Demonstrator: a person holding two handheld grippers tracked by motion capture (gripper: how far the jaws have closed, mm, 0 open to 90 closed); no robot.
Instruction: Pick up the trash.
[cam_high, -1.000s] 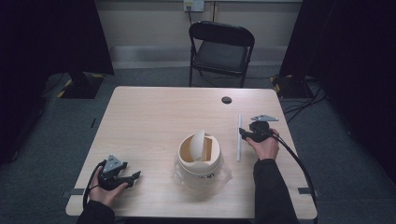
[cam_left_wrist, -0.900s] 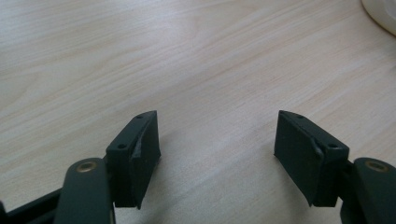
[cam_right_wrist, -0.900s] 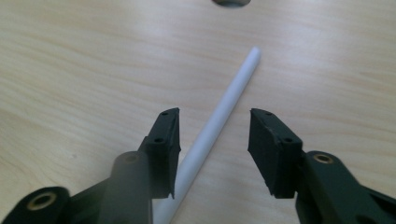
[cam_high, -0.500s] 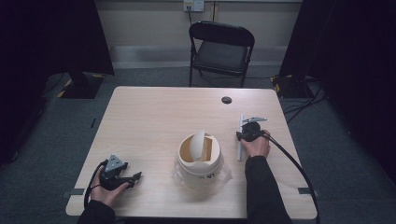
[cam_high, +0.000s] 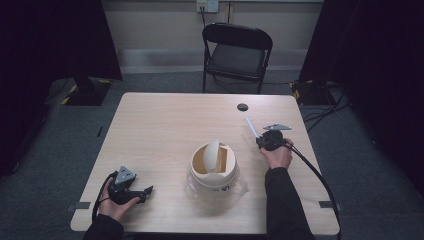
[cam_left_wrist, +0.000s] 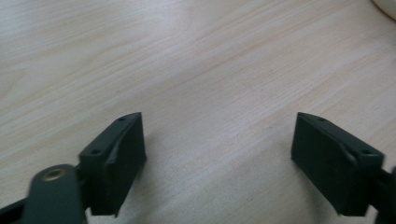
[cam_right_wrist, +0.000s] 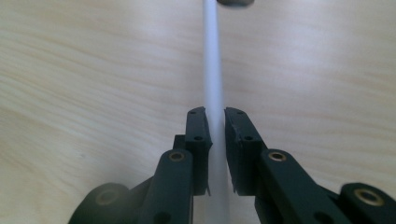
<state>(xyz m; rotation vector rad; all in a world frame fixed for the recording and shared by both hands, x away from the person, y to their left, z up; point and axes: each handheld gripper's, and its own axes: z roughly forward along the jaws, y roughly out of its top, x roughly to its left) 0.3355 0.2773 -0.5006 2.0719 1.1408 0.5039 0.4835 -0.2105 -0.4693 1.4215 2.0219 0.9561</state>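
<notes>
High view takes in a pale wooden table (cam_high: 165, 130) with a black folding chair (cam_high: 237, 50) beyond its far edge and a small dark hole (cam_high: 242, 107) near that edge. A white bucket-like container (cam_high: 214, 167) with a tilted white flap sits near the middle of the near edge. Near the right edge, the right gripper (cam_high: 260, 140) is clamped on a thin white rod (cam_high: 251, 127); in the right gripper view its jaws pinch the rod (cam_right_wrist: 213, 79), which runs away over the table. By the near left corner, the left gripper (cam_high: 148, 190) rests with jaws wide apart, nothing between them.
</notes>
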